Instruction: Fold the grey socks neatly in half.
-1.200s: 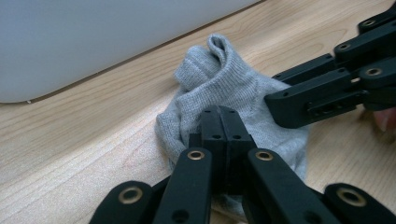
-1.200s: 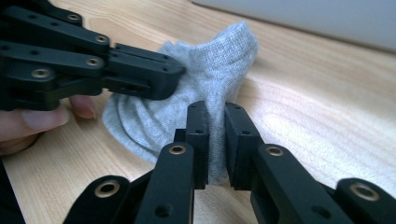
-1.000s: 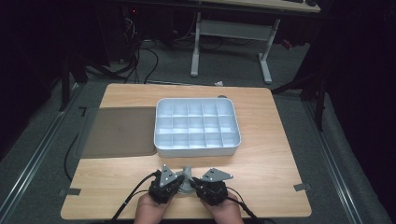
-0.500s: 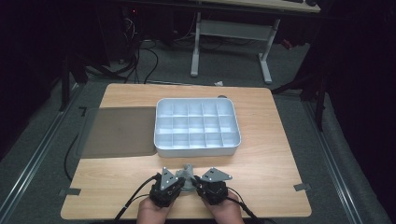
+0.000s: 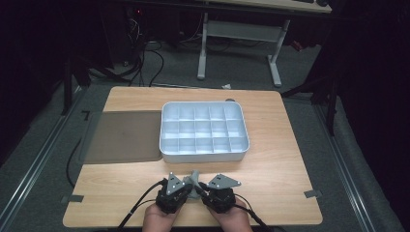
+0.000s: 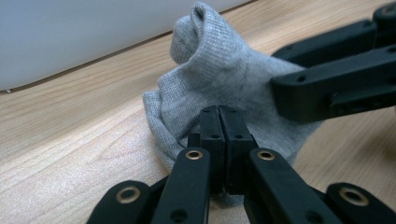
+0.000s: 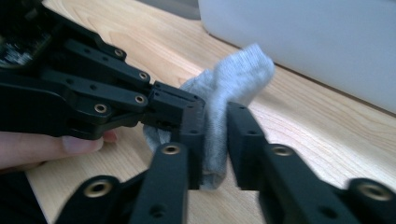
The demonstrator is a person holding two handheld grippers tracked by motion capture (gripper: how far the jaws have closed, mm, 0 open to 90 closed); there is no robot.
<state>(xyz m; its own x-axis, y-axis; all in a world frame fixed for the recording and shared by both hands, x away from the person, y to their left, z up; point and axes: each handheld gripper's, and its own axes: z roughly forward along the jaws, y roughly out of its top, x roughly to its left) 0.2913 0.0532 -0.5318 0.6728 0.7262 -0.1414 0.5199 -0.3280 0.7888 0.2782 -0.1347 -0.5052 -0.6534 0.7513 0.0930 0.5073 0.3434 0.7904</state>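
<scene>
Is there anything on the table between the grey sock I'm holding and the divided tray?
Nothing visible. The sock sits pinched between the left claw and the right claw, and just bare wood lies between it and the near wall of the tray. Its compartments look empty.

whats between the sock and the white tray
Nothing: bare wood. In the high view a strip of table separates the grey sock from the tray; the left gripper view shows the same.
</scene>
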